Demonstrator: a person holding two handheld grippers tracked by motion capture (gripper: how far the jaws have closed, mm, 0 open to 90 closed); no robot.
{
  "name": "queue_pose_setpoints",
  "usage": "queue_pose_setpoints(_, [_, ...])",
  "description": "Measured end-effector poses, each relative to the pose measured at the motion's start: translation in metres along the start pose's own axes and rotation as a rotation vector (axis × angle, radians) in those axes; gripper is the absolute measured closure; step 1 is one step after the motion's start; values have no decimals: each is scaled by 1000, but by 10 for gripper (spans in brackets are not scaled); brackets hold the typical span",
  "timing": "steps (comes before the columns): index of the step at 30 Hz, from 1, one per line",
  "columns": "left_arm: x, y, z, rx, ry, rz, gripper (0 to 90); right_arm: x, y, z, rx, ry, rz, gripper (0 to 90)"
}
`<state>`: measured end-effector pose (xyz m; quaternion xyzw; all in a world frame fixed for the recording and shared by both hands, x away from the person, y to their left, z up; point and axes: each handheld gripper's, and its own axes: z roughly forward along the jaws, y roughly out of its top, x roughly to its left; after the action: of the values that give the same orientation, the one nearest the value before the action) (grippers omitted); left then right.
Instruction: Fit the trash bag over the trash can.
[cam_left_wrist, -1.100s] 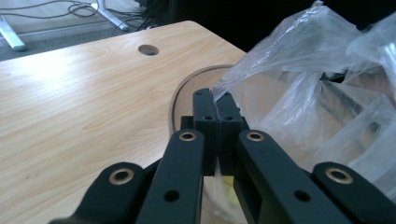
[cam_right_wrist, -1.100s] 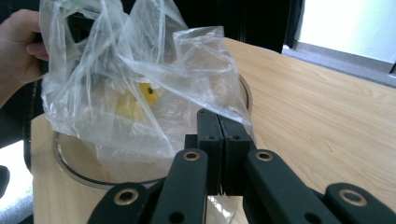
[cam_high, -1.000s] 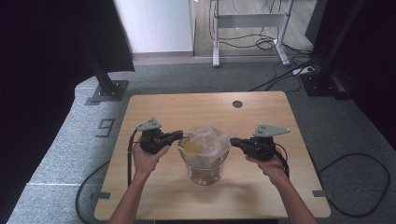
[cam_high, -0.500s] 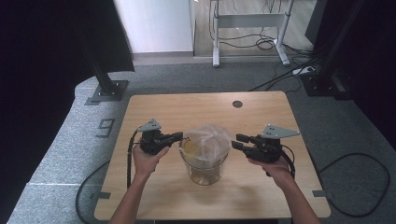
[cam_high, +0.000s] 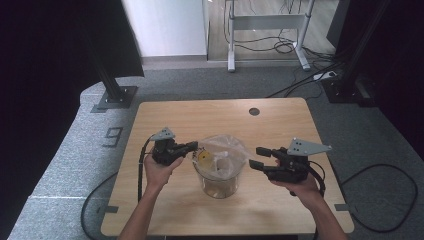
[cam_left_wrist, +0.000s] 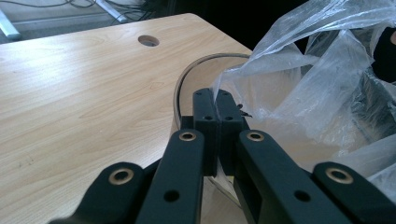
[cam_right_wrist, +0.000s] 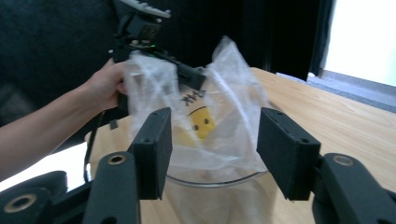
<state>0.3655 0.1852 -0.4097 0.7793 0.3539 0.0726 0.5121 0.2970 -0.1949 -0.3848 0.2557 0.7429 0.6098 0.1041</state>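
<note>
A clear round container (cam_high: 218, 184) stands at the middle of the wooden table (cam_high: 280, 125), lined with a thin clear plastic bag (cam_high: 222, 149) that bears a yellow smiley print (cam_right_wrist: 203, 124). My left gripper (cam_high: 195, 145) is shut on the bag's left edge; its jaws pinch the film (cam_left_wrist: 217, 106) just above the container rim (cam_left_wrist: 179, 91). My right gripper (cam_high: 256, 157) hovers a little to the right of the container. Its jaws have just been opening and stand apart with nothing pressed between them. In the right gripper view the bag (cam_right_wrist: 224, 88) lies beyond the right gripper (cam_right_wrist: 212, 149).
A round cable hole (cam_high: 254, 111) sits near the table's far edge. A metal stand (cam_high: 267, 35) and floor cables lie beyond the table. A black post on a base plate (cam_high: 115, 95) stands at the far left. Cables trail from both grippers.
The right gripper has let go of the bag's right edge, opened its jaws and drawn back to the right, slightly higher. The left gripper has kept its pinch and place.
</note>
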Motion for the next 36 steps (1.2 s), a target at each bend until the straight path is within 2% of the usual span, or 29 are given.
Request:
queue_pose_setpoints(6, [-1, 0, 0, 0, -2, 0, 900, 15, 3, 4, 3, 35, -10, 403])
queue_pose_setpoints(10, [-2, 1, 1, 4, -2, 6, 900, 21, 7, 19, 23, 60, -12, 399])
queue_pose_setpoints(15, [-2, 0, 4, 9, 1, 8, 900, 26, 9, 35, 23, 62, -20, 416])
queue_pose_setpoints(17, [-3, 0, 5, 10, 2, 9, 900, 27, 10, 41, 23, 56, -32, 466])
queue_pose_setpoints(20, [-3, 0, 4, 9, 5, 7, 900, 30, 9, 46, 21, 85, -73, 667])
queue_pose_setpoints(22, [-1, 0, 3, 10, 6, 5, 900, 32, 5, 48, 31, 100, -91, 788])
queue_pose_setpoints(25, [1, 0, 3, 13, 10, 0, 900, 31, -7, 50, 47, 118, -89, 869])
queue_pose_setpoints(30, [2, -2, 4, 19, 13, -3, 900, 29, -33, 56, 90, 146, -75, 879])
queue_pose_setpoints(36, [4, -4, 4, 25, 13, -11, 900, 34, -60, 65, 114, 188, -56, 880])
